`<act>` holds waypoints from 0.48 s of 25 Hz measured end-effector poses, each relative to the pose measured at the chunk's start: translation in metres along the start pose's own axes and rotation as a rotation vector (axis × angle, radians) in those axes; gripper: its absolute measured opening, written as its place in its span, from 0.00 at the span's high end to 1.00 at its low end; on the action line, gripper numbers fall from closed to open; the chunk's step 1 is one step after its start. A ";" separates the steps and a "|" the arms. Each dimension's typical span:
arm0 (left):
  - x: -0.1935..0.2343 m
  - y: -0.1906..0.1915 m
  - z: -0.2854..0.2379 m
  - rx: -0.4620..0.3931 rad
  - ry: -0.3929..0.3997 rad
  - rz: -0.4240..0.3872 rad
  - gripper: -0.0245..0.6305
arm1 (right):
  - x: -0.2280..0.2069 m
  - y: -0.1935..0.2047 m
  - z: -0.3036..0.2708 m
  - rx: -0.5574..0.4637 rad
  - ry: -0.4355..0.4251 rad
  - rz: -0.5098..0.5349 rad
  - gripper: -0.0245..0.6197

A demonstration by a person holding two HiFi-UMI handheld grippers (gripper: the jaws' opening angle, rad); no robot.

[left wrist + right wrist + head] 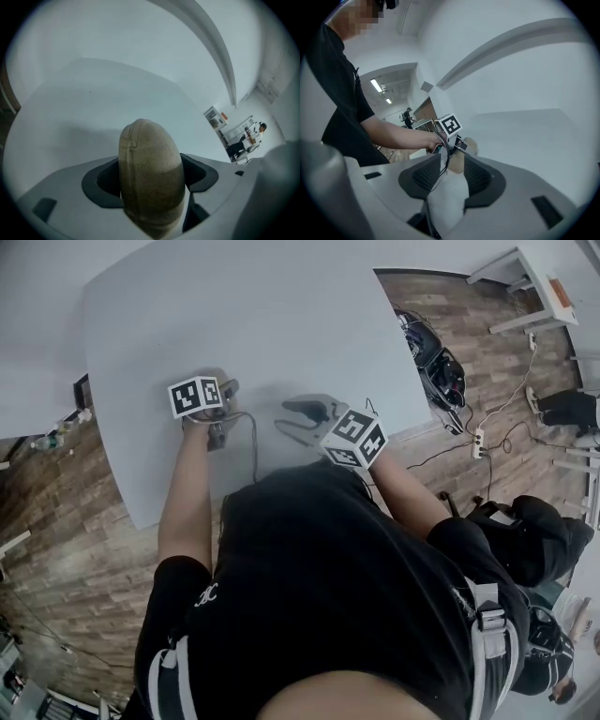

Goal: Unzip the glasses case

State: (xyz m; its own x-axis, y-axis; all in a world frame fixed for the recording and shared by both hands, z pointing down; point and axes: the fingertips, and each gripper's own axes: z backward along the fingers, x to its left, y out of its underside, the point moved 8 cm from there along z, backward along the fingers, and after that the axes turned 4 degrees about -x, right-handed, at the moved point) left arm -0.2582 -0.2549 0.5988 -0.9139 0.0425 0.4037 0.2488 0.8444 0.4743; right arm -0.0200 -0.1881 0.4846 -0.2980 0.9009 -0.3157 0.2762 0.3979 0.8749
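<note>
A tan, rounded glasses case (pixel 151 159) stands on end between the jaws of my left gripper (pixel 150 180), and both pads press on its sides. In the head view that left gripper (pixel 221 395) is over the white table (pixel 281 315), with the case (pixel 223 381) just showing beyond its marker cube. My right gripper (pixel 292 423) lies to its right, pointing at it with its jaws apart. In the right gripper view the right gripper (pixel 452 173) has only table surface in its gap. The case (pixel 461 157) and the left gripper (pixel 461 146) lie just beyond the tips.
A thin dark cable (pixel 251 442) runs from the left gripper across the table toward the near edge. Right of the table, on the wood floor, lie dark bags (pixel 436 357), a power strip (pixel 478 439) and loose cords. A white desk (pixel 525 277) stands at the far right.
</note>
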 end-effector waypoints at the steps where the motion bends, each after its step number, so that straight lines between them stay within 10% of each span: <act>1: 0.002 -0.001 -0.001 0.009 -0.053 -0.045 0.44 | -0.001 0.000 0.000 0.005 -0.004 -0.003 0.72; 6: 0.017 -0.005 0.001 0.019 -0.285 -0.230 0.37 | 0.002 0.004 -0.004 0.035 -0.038 0.010 0.72; 12: 0.051 -0.010 0.014 -0.013 -0.355 -0.174 0.22 | 0.005 0.007 -0.011 0.066 -0.076 0.032 0.72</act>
State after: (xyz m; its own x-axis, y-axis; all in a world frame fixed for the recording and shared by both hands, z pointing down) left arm -0.3120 -0.2541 0.6037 -0.9963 0.0829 0.0217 0.0820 0.8488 0.5223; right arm -0.0301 -0.1828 0.4931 -0.2186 0.9230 -0.3167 0.3446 0.3767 0.8599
